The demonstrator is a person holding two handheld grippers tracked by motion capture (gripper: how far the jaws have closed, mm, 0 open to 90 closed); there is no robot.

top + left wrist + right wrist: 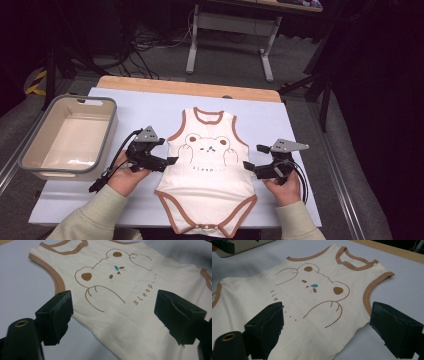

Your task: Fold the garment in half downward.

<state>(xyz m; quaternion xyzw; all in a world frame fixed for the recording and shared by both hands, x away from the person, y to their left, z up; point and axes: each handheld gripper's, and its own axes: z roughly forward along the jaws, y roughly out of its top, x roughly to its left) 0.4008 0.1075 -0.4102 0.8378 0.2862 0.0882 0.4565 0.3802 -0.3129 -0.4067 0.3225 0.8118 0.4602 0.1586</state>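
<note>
Right now, by the desk's left edge, a grey bin (67, 137) is sitting empty. Next, the left gripper (172, 161) is hovering, jaws apart, holding nothing. Mid-desk, the bear bodysuit (207, 175) is lying flat, apparently unfolded, so folding looks undone. The right gripper (247, 164) is gaping too.

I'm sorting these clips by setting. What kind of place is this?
Probably a lab or workshop recording bench, not a home: a table under a white cover, cables on a carpeted floor, metal desk legs behind. A baby bodysuit lies flat beside a grey bin.
</note>
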